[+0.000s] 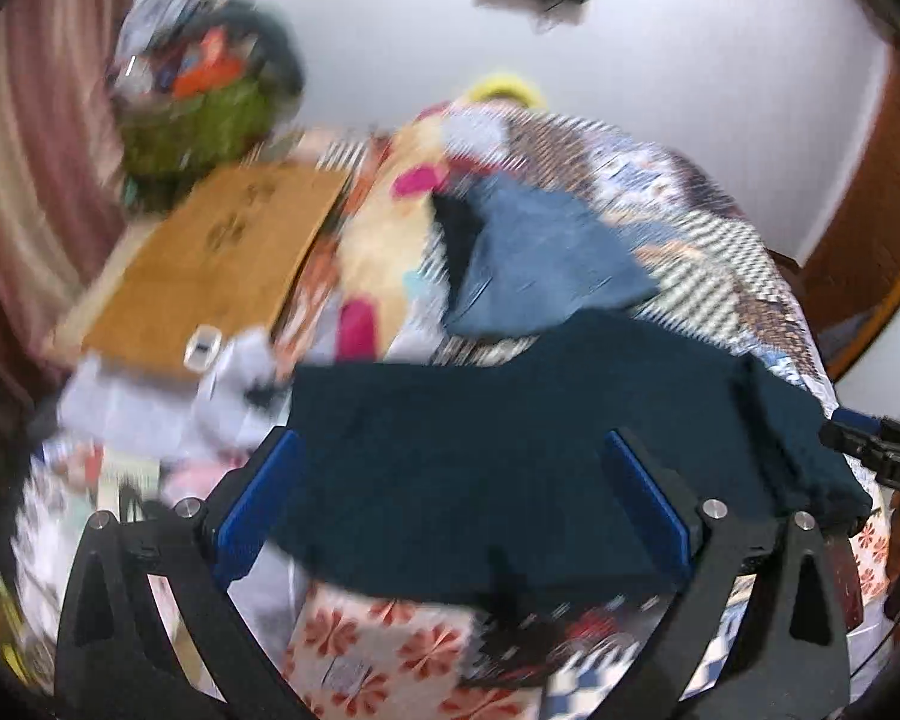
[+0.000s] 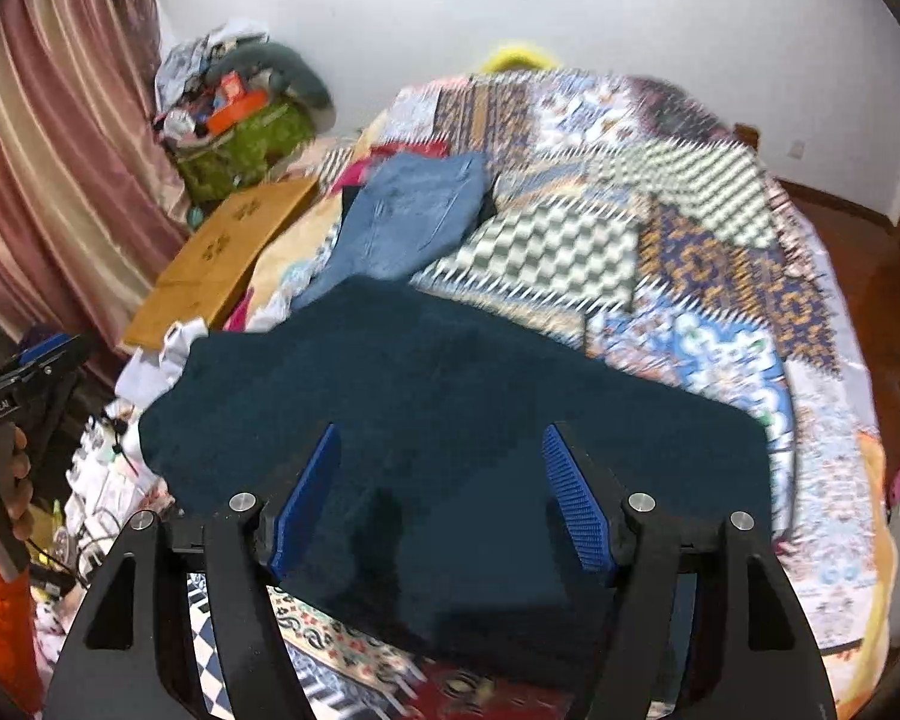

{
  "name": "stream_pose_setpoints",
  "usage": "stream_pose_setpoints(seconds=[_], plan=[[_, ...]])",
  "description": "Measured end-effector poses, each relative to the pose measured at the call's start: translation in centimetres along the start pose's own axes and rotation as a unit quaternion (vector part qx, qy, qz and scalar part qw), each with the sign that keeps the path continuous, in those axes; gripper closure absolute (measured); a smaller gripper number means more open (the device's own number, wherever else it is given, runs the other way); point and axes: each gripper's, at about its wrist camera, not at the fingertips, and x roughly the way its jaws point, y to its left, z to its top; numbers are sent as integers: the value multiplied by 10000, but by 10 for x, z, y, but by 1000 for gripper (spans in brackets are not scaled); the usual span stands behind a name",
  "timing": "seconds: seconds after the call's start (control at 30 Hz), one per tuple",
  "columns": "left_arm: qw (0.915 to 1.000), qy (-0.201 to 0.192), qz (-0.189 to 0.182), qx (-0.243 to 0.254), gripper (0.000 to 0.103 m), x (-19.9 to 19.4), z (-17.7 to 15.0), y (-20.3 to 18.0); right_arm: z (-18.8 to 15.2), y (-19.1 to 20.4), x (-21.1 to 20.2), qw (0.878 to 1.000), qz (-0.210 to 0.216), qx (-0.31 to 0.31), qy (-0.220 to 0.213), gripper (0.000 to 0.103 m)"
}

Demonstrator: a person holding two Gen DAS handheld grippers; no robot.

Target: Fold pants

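At the bottom of each wrist view, the left gripper (image 1: pixel 456 504) and right gripper (image 2: pixel 444 498) stand spread, pads clear of the dark teal pants (image 2: pixel 450 420) lying mid-frame on the patterned bedspread (image 2: pixel 720 276). Further up-frame lies blue denim (image 2: pixel 414 210).

Bed w/ patchwork quilt (image 2: pixel 720 276): dark teal pants (image 2: pixel 450 420) near edge, jeans (image 2: pixel 408 216) behind, cardboard sheet (image 2: pixel 222 252) at left.

We see dark teal pants (image 2: pixel 450 420), soft matt fleecy cloth; gripper pads (image 2: pixel 576 504) ribbed blue plastic w/ shiny metal bolts (image 2: pixel 641 502); quilt (image 2: pixel 720 276) printed cloth; matt cardboard box (image 2: pixel 222 252).
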Motion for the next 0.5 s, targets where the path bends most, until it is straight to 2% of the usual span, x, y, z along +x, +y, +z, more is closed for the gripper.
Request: stream_pose_setpoints(seconds=[0.07, 0.13, 0.23, 0.33, 0.4, 0.47, 0.5], plan=[[9981, 432, -167, -406, 2, 14, -12, 27, -6, 4, 17, 9997, -29, -20, 247, 37], [9921, 810, -355, -886, 2, 27, -27, 53, -13, 2, 29, 9992, -35, 74, 393, 37], [9817, 1162, -530, -1410, 2, 45, -48, 79, -15, -5, 32, 9984, 122, 338, 438, 34], [9714, 1431, -800, -1715, 2, 59, -71, 90, -15, -7, 32, 9975, 248, 441, 499, 34], [9603, 1672, -1108, -1942, 2, 72, -85, 96, -16, -5, 32, 9977, 227, 421, 490, 33], [9442, 1938, -1502, -2199, 2, 91, -94, 99, -16, -2, 32, 9978, 183, 406, 486, 33], [9390, 2003, -1615, -2282, 2, 95, -93, 97, -17, -1, 32, 9978, 169, 415, 492, 33]])
